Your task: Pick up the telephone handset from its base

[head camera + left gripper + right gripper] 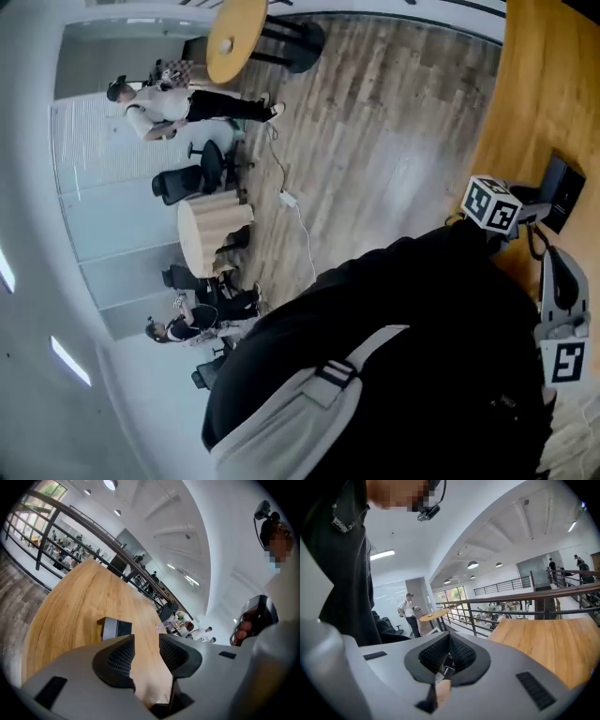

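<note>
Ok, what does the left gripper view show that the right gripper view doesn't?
Only the left gripper view: the left gripper, jaws apart and empty, a black box on the wooden table ahead, and the right hand. Only the right gripper view: the right gripper, jaws together, a railing and a round table. Both: the wooden table.

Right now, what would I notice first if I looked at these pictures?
The big wooden table grabs the eye, with a black box, perhaps the phone, sitting on it just beyond the left gripper, whose jaws stand open and empty. The right gripper is shut, pointing toward a railing beside the table.
</note>
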### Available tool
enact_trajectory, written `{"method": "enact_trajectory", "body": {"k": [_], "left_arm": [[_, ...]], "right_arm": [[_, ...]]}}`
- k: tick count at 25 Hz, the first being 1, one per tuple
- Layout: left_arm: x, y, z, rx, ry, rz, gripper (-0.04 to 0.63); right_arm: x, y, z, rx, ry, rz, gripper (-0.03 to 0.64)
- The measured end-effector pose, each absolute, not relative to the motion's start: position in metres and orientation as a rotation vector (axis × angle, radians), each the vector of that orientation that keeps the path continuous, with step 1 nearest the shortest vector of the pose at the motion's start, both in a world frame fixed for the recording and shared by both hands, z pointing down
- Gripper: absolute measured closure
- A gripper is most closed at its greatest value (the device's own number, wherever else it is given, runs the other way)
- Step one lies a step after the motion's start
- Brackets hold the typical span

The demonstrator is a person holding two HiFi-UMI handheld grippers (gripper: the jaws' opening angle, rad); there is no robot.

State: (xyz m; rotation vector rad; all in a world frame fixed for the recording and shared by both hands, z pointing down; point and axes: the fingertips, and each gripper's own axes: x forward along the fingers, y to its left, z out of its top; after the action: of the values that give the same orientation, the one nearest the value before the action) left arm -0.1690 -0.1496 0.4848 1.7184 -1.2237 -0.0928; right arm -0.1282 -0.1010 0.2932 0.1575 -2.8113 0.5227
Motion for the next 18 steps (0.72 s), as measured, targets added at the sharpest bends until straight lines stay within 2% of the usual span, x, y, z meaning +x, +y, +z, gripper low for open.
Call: {"method": "enact_trajectory", "body": {"k": [7, 18], "left_arm": [[-0.181, -0.149, 0.503, 1.699, -1.226, -0.062, 0.416], [-0.184, -0.136, 0.561, 1.662, -1.165, 0.003, 0.397]], "right_arm": [[-0.149, -0.086, 0.294, 0.045, -2.837, 0.533, 0.6], [-0.14, -0.079, 0.309, 0.103, -2.821, 0.512, 0.6]]}}
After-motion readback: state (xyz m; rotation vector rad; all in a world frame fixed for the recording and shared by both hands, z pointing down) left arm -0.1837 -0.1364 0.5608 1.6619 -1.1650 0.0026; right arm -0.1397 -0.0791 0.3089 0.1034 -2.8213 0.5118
